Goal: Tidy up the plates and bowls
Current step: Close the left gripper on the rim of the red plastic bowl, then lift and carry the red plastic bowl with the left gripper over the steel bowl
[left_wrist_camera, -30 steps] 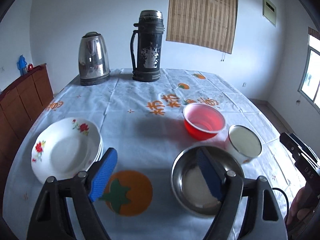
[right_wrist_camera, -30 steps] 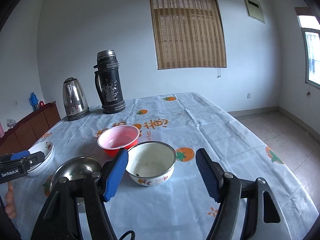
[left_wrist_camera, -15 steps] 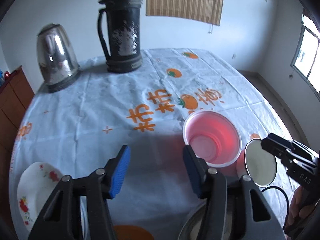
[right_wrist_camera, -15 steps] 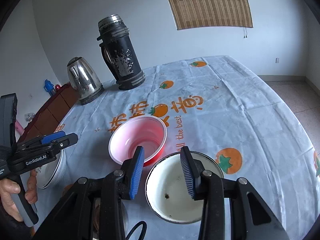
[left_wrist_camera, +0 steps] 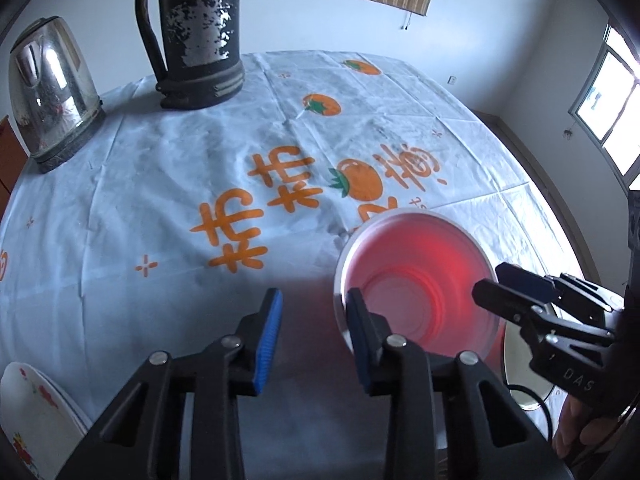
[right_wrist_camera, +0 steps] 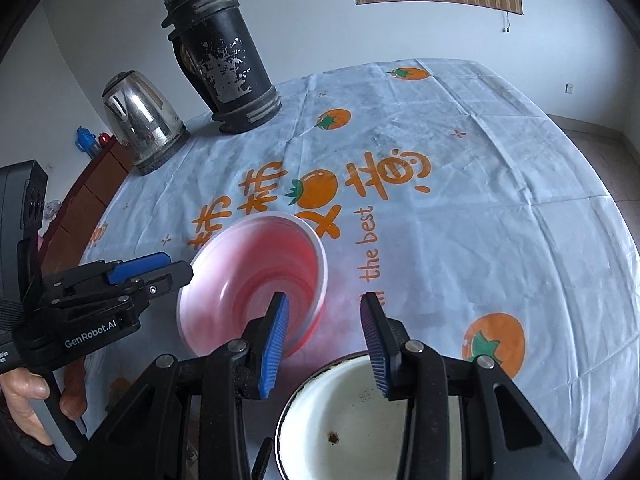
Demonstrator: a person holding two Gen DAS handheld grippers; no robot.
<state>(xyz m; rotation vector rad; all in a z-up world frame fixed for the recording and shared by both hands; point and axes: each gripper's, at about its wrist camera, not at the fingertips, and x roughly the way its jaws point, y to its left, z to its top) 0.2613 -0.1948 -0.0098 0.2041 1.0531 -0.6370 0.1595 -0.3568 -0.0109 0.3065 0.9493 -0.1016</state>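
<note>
A desk point(left_wrist_camera: 168, 184) under a pale cloth printed with oranges fills both views, a black flask point(left_wrist_camera: 196, 36) and a steel kettle point(left_wrist_camera: 52, 92) at upper left. The pink bowl point(right_wrist_camera: 256, 284) sits at centre-left of the right wrist view, the white enamel bowl point(right_wrist_camera: 352, 412) at the bottom, a flowered plate point(left_wrist_camera: 28, 412) at lower left of the left wrist view. The left gripper point(left_wrist_camera: 314, 336) is closing, its fingers straddling the pink bowl's near rim without pressing yet. The right gripper point(right_wrist_camera: 326, 340) stands narrow, one finger over the pink rim, gripping nothing. My worry: two pinches on one light plastic rim could tip it or skid it into the enamel bowl.
</note>
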